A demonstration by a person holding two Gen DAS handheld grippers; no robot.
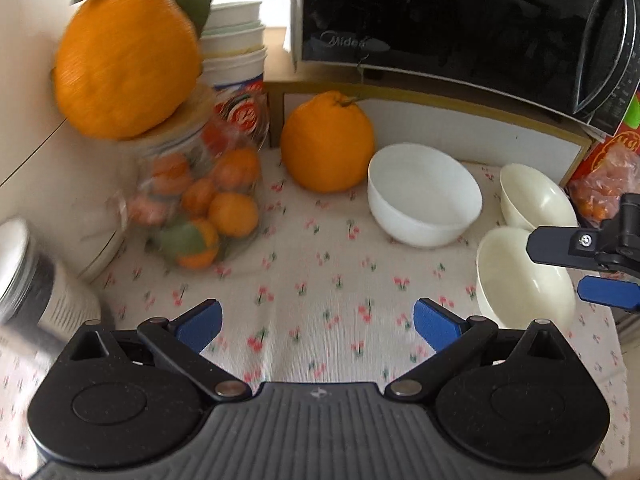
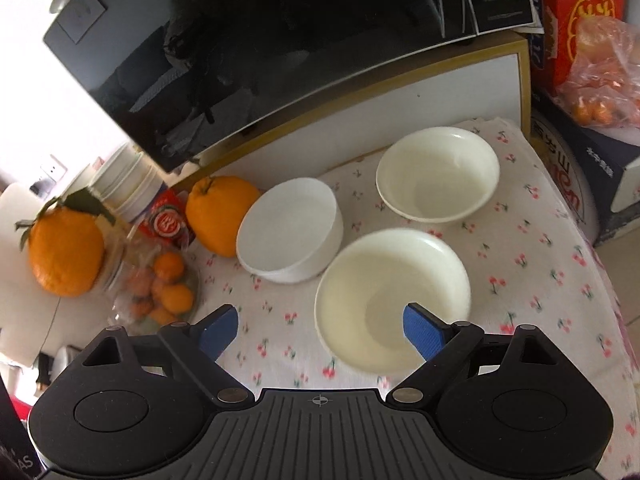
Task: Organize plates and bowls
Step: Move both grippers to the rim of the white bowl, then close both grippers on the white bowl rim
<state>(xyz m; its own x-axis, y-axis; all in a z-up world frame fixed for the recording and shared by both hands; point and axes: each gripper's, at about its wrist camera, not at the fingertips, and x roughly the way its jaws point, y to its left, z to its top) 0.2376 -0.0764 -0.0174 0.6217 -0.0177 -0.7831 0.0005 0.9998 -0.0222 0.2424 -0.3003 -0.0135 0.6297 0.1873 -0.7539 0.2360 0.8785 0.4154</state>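
Where lettering shows, the black microwave reads "Midea".

white bowl, cherry-print tablecloth

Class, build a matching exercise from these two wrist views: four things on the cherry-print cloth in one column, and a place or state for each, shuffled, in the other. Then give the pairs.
Things
1. white bowl
2. nearest cream bowl
3. far cream bowl
4. left gripper

Descriptions
A. open over bare cloth
B. beside the large orange
C. nearest the red box
D. under the right gripper's right finger

Pairs: 1-B, 2-D, 3-C, 4-A
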